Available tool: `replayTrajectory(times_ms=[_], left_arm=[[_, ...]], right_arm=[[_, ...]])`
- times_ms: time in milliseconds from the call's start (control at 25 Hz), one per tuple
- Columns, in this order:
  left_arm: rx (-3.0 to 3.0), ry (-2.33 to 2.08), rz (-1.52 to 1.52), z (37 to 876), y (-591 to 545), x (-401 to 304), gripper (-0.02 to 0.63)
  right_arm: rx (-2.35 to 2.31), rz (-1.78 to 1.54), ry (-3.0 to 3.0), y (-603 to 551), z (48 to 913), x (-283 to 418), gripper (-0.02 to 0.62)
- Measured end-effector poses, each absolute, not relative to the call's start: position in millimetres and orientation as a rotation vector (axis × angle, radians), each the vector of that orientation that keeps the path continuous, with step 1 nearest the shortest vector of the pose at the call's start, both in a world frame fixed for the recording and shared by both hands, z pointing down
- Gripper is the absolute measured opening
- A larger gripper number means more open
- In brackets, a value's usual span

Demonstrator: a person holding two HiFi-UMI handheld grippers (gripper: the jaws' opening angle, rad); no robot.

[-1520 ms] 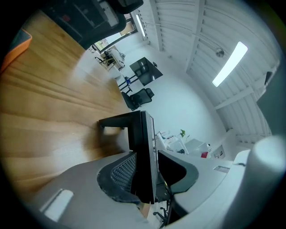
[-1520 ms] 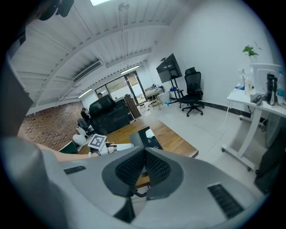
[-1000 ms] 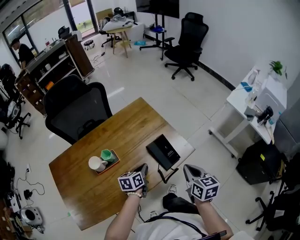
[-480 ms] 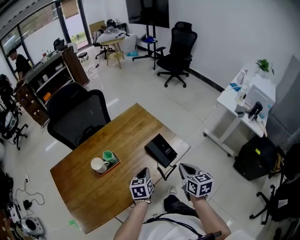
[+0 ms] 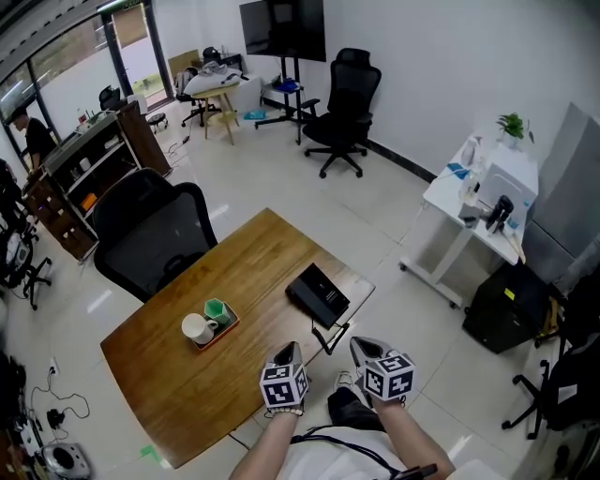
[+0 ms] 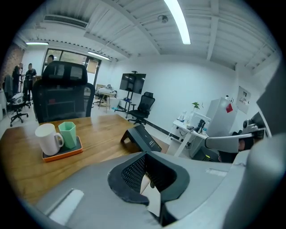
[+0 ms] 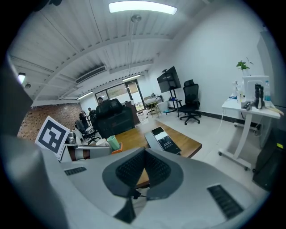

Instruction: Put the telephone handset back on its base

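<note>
Tray [image 6: 62, 153] holds white mug [image 6: 48, 138], green cup [image 6: 68, 133]; black phone [image 5: 319, 293] at table [image 5: 246, 272] edge; your left claw [image 5: 288, 351], right claw [image 5: 362, 346] pressed together, empty

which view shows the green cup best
The left gripper view: the green cup stands large and side-on on the orange tray, beside the white mug. The head view shows the cup small from above; the right gripper view, tiny and distant.

A white mug [image 5: 195, 328] and a green cup [image 5: 217, 310] stand side by side on an orange tray [image 5: 223, 333] on a wooden table [image 5: 239, 272] in an open office. A black office chair [image 5: 150, 230] stands at the table's far side. Beyond, a second black chair [image 5: 345, 103] sits near a dark screen [image 5: 281, 26]; a potted plant [image 5: 512, 125] tops a white desk [image 5: 450, 202] at right.
</note>
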State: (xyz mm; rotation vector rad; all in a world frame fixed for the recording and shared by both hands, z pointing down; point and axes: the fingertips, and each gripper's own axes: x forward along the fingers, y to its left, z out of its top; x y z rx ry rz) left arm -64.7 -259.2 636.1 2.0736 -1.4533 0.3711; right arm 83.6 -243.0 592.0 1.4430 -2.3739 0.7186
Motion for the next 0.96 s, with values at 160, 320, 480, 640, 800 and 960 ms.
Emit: replayTrajectory(times_ms=[160,320,480,640,800,960], left_arm=[[2.080,-1.447,0.351,630,-254,-64,0.002],[2.093,-1.427,0.340,625,-244,-59,0.002],[2.107,-1.427,0.320,618,-246,-58,0.002],[2.095,-1.430,0.306,617,-239,-59,0.002],[2.080,-1.427,0.288,619,-231,-63,0.002],[2.076,-1.423,0.275,621,-229,-64,0.002]], right_arm=[[1.435,0.721,-2.380,-235,590,82,0.002],[1.450,0.719,-2.381,-227,585,86,0.002],[1.465,0.704,-2.394,-228,577,88,0.002],[1.453,0.702,-2.399,-220,576,85,0.002],[1.445,0.699,-2.398,-212,576,82,0.002],[1.444,0.691,-2.397,-210,576,81,0.002]])
